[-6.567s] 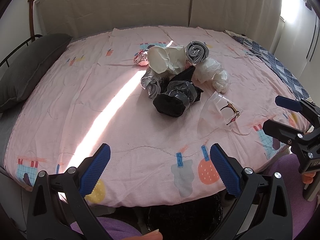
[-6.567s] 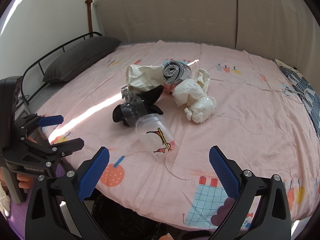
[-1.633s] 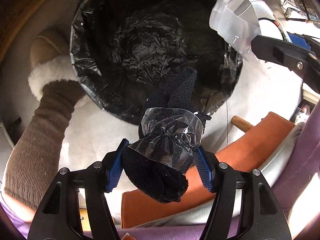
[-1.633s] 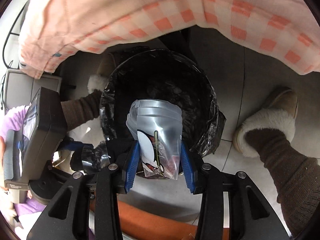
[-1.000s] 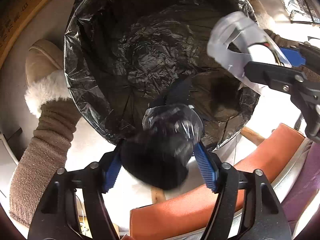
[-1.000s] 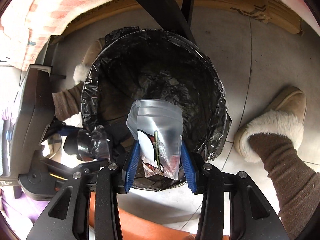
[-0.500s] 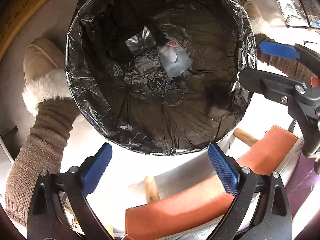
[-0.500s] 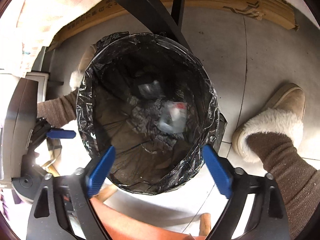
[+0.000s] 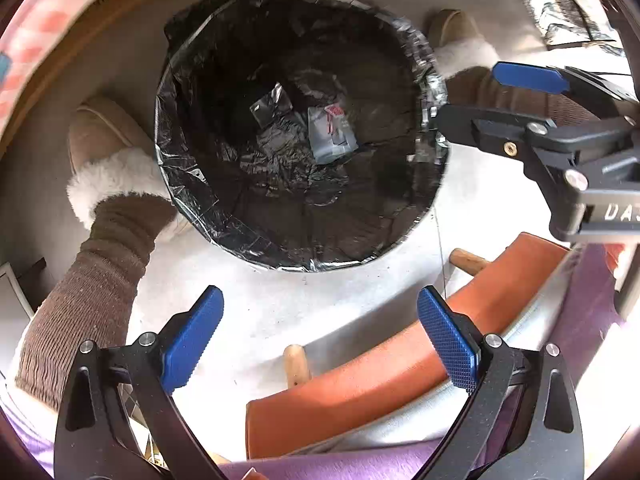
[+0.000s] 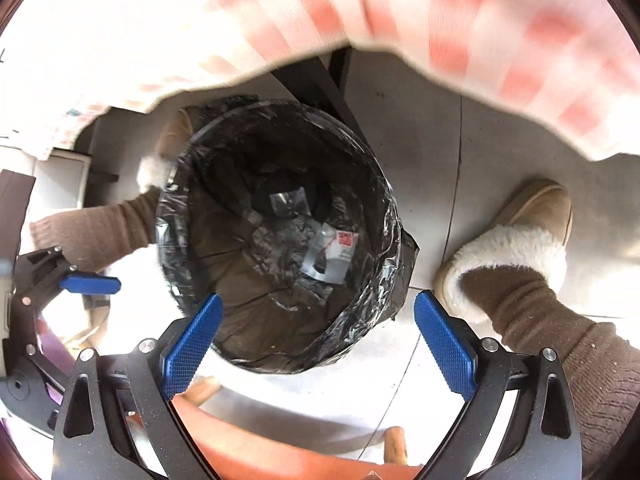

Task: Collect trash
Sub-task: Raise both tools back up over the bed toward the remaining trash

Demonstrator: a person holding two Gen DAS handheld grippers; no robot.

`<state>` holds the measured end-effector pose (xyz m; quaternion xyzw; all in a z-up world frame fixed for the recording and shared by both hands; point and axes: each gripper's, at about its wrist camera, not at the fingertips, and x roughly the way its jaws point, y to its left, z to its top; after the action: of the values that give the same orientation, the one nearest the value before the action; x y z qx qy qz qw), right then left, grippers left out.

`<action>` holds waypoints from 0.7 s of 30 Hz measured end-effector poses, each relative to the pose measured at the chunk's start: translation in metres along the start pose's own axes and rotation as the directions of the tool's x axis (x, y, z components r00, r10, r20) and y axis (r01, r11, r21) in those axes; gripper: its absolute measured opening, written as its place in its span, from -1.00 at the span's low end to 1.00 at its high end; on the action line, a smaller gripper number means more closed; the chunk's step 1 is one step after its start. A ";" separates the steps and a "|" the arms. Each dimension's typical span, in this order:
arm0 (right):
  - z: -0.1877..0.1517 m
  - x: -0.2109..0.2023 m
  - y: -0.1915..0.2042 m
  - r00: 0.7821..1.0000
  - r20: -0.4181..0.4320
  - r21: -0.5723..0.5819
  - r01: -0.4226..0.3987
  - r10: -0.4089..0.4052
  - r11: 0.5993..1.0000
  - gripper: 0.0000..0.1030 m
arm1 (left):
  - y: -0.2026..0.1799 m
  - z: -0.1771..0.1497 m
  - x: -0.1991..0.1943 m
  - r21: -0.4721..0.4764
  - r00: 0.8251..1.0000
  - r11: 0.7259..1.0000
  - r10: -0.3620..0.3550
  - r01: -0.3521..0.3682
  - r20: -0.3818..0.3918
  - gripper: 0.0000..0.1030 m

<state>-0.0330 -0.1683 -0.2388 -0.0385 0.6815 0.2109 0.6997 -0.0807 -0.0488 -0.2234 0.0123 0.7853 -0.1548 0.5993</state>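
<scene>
A round bin lined with a black bag (image 9: 280,256) stands on the floor below both grippers. At its bottom lie the crumpled clear plastic cup (image 9: 330,134) with a red mark and the black bundle wrapped in clear film (image 9: 270,108). My left gripper (image 9: 318,304) hangs open and empty above the bin's near rim. In the right wrist view the bin (image 10: 304,364), the cup (image 10: 332,256) and the bundle (image 10: 288,202) lie beneath my right gripper (image 10: 318,308), whose jaws are opening with nothing between them. The right gripper (image 9: 468,94) also shows at the bin's right edge.
A person's feet in tan fleece-lined slippers (image 10: 516,232) (image 9: 104,160) stand on either side of the bin. An orange stool seat with wooden legs (image 9: 380,376) lies under the grippers. The pink checked bedspread (image 10: 440,20) overhangs above. Pale floor tiles surround the bin.
Both grippers opened, and the black bundle and the plastic cup fell into the bin. Both grippers then rose, so the bin looks smaller and the bedspread edge comes into view.
</scene>
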 end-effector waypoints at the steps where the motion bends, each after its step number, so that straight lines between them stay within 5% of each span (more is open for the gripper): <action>1: -0.001 -0.006 0.002 1.000 0.008 -0.006 0.001 -0.001 1.000 0.79 | -0.002 -0.004 -0.005 0.002 1.000 1.000 -0.002 0.002 0.014 0.85; 15: -0.033 -0.118 0.012 0.977 0.211 -0.090 0.040 -0.020 0.995 0.79 | -0.029 -0.056 -0.076 0.049 0.966 0.999 -0.008 -0.005 0.258 0.85; 21: -0.044 -0.171 0.009 0.948 0.319 -0.108 0.040 -0.004 0.993 0.79 | -0.031 -0.073 -0.105 0.059 0.921 0.998 -0.016 -0.008 0.390 0.89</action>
<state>-0.0738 -0.2169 -0.0741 -0.0511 0.5463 0.2446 0.7994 -0.1265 -0.0422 -0.1002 -0.0024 0.6454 -0.1788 0.7426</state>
